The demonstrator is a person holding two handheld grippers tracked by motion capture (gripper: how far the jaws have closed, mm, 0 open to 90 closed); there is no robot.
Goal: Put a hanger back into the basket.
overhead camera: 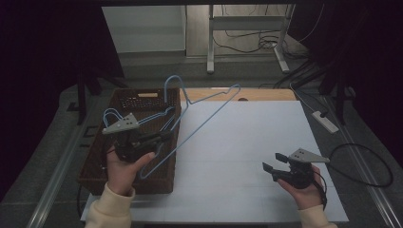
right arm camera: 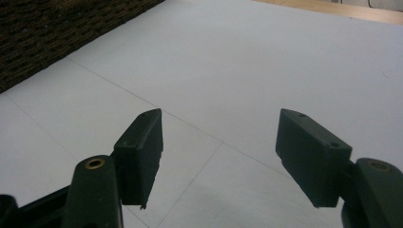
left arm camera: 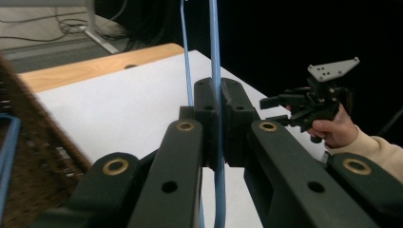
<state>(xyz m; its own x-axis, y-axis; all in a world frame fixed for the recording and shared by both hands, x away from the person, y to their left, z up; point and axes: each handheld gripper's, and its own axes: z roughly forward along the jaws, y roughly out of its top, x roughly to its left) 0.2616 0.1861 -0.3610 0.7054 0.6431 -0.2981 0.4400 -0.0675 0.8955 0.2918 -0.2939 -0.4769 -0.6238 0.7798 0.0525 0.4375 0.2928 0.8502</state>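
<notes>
Left gripper [overhead camera: 164, 137] clamped on hanger [overhead camera: 209, 118], long axis slanting over basket [overhead camera: 97, 161]; right gripper [overhead camera: 272, 163] apart, farther off.

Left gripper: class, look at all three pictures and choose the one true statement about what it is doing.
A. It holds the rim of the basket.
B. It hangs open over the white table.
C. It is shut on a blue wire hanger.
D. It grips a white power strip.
C: in the left gripper view the left gripper has its jaws pressed together on the thin wire of the blue hanger, which the high view shows lifted above the basket.
</notes>
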